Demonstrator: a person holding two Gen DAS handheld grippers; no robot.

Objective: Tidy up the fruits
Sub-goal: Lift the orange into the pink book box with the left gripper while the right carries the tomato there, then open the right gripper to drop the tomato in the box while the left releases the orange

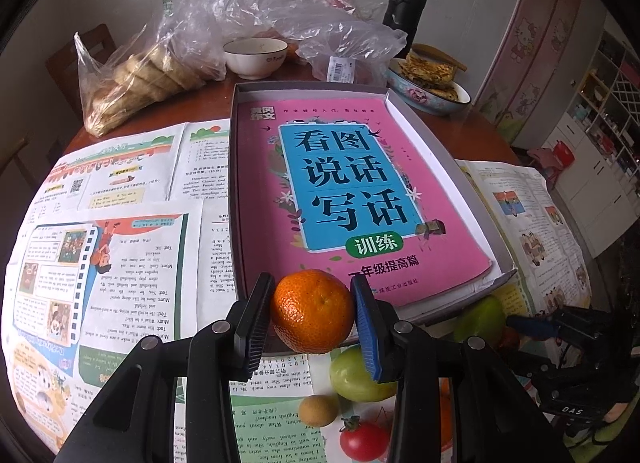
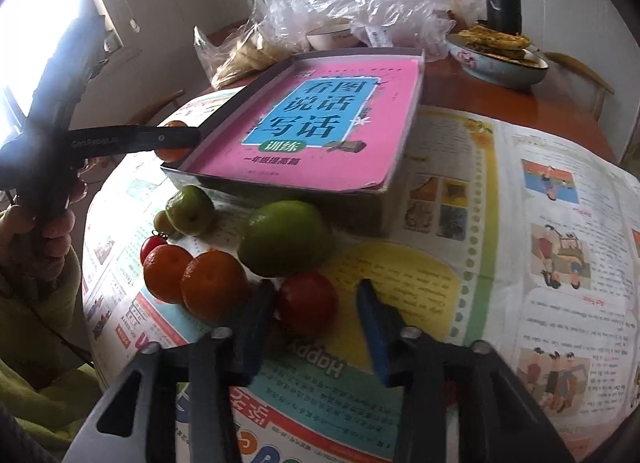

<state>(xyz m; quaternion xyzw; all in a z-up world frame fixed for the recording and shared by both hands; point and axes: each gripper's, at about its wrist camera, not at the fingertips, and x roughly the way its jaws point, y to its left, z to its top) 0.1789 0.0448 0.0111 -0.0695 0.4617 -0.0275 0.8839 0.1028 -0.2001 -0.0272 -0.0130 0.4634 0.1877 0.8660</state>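
Left wrist view: left gripper [image 1: 313, 313] fingers pinch a mandarin [image 1: 312, 311], held above near edge of the box [image 1: 472, 191] w/ pink book [image 1: 360, 191] inside. Right wrist view: right gripper [image 2: 316, 311] fingers spread, tomato [image 2: 307, 301] between them, touching neither pad clearly. Just left: two oranges [image 2: 214, 283], big green fruit [image 2: 285, 237] behind, all on newspaper-covered bench [image 2: 500, 223].

You have an orange [image 1: 313, 311] lifted at the near edge of the box [image 1: 448, 151]; two oranges [image 2: 214, 285], green fruits [image 2: 284, 238] and tomatoes [image 2: 307, 302] lie clustered on the newspaper.
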